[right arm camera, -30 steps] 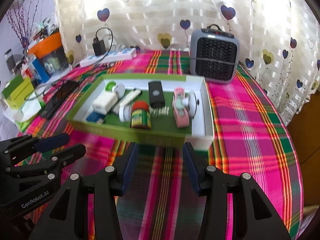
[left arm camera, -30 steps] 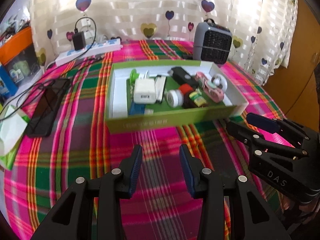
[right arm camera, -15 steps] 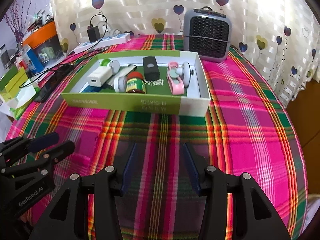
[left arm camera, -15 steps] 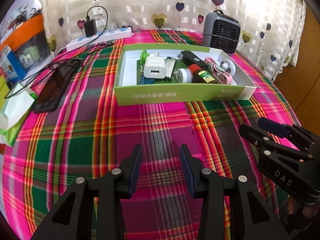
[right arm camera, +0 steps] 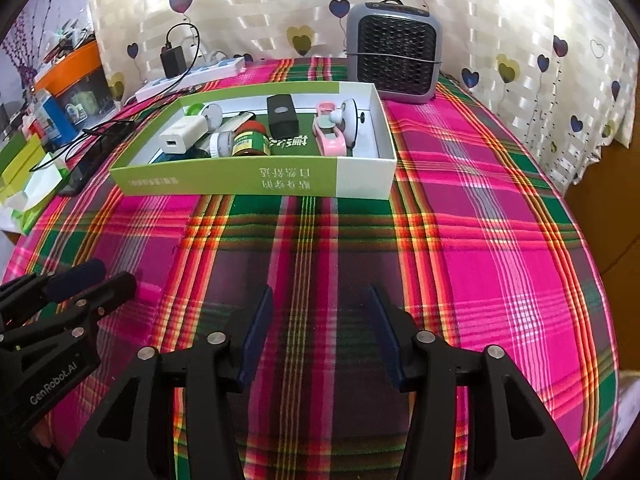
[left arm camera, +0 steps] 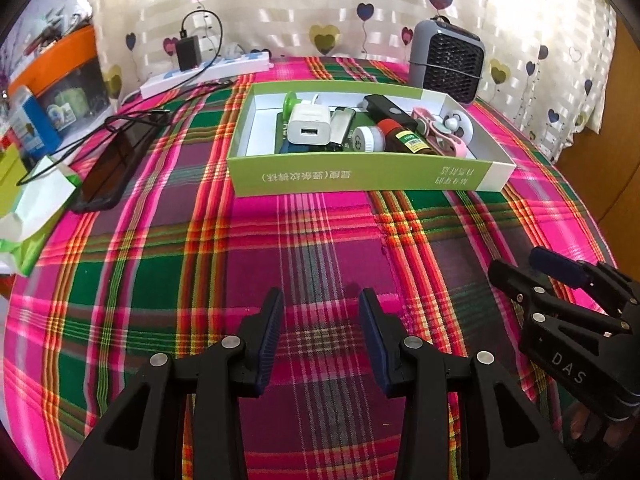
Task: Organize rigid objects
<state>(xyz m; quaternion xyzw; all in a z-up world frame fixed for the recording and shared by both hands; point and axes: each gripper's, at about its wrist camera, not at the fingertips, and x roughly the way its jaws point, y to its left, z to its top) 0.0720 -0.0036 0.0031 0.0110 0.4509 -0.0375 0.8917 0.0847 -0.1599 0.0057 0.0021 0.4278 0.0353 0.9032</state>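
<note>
Backdrop: cream curtain (right arm camera: 280,0) printed with hearts.
Surface: plaid tablecloth (right arm camera: 480,220), pink, green and orange.
Heater: grey fan heater (right arm camera: 394,54) behind the box, near its right corner.
Box: green-and-white open box (right arm camera: 256,182) at mid-table, well ahead of both grippers.
Contents: white charger (right arm camera: 182,138), brown jar with red lid (right arm camera: 250,140), black block (right arm camera: 282,116), pink gadget (right arm camera: 330,134).
Left gripper (left arm camera: 320,334): moderately parted, nothing between jaws, over bare cloth.
Right gripper (right arm camera: 320,332): jaws opening, nothing between them.
</note>
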